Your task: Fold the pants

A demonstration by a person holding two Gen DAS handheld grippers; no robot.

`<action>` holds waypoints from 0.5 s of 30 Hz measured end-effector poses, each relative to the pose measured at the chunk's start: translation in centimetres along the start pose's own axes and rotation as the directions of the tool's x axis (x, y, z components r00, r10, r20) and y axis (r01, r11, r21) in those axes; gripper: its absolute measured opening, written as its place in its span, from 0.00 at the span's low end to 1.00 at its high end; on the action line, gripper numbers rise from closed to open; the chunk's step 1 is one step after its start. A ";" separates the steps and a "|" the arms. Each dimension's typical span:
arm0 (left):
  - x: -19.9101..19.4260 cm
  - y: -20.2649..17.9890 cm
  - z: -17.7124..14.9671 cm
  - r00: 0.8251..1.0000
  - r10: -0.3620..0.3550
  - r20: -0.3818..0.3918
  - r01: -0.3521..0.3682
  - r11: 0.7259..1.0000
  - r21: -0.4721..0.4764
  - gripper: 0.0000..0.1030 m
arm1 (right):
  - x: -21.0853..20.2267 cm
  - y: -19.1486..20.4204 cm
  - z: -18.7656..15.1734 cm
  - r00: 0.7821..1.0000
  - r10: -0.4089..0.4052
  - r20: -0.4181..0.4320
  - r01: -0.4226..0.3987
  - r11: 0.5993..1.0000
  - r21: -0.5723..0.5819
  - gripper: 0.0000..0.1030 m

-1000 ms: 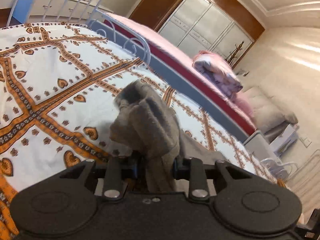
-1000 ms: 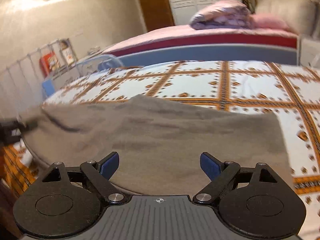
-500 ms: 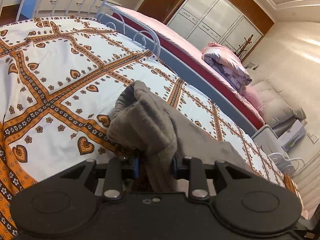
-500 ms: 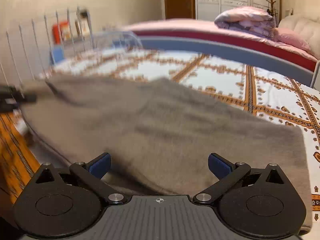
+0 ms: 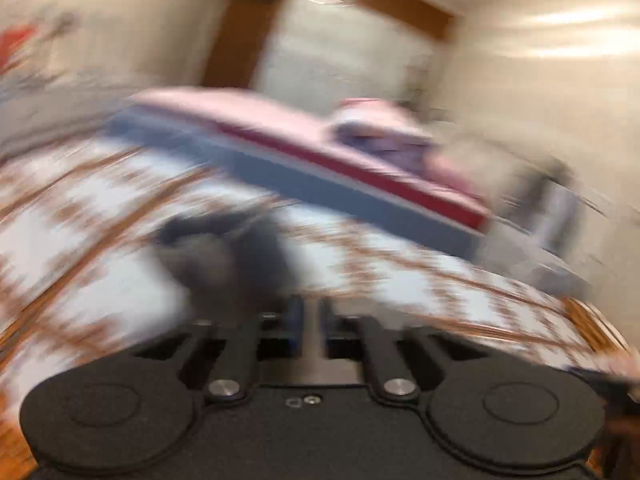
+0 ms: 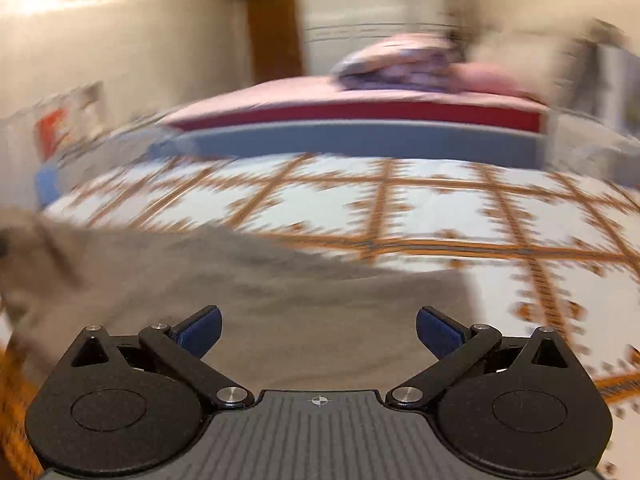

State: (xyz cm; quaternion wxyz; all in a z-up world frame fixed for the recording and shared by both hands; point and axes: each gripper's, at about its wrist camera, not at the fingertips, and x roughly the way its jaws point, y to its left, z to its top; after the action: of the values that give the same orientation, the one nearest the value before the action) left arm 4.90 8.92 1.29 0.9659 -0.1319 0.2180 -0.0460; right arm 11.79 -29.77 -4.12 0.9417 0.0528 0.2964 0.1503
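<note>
The patterned bedspread [image 6: 400, 216] fills the middle of both views. A second bed [image 6: 360, 116] with a pink cover crosses the upper frame. The grey pants [image 6: 248, 300] lie spread on the bedspread across the lower left of the right wrist view. The right gripper [image 6: 318, 326] stands wide apart above them. The left gripper [image 5: 310, 320] is narrowed; blur hides any cloth between its fingers.

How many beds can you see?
2. The near bed has a white-and-orange cover, with the grey pants on it. The pink bed stands behind it. Others could be out of view.
</note>
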 end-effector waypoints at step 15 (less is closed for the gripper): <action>5.1 -2.3 -3.2 0.986 0.086 -0.139 -0.100 0.990 -0.099 0.28 | -4.3 -11.4 -1.1 0.996 -0.086 -0.026 0.089 0.978 0.191 1.00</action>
State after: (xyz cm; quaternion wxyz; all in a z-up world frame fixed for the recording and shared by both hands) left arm 8.05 5.17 -2.94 0.9418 -0.1689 0.2908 0.0020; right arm 10.70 -41.96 -4.85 0.9352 0.1288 0.3199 0.0800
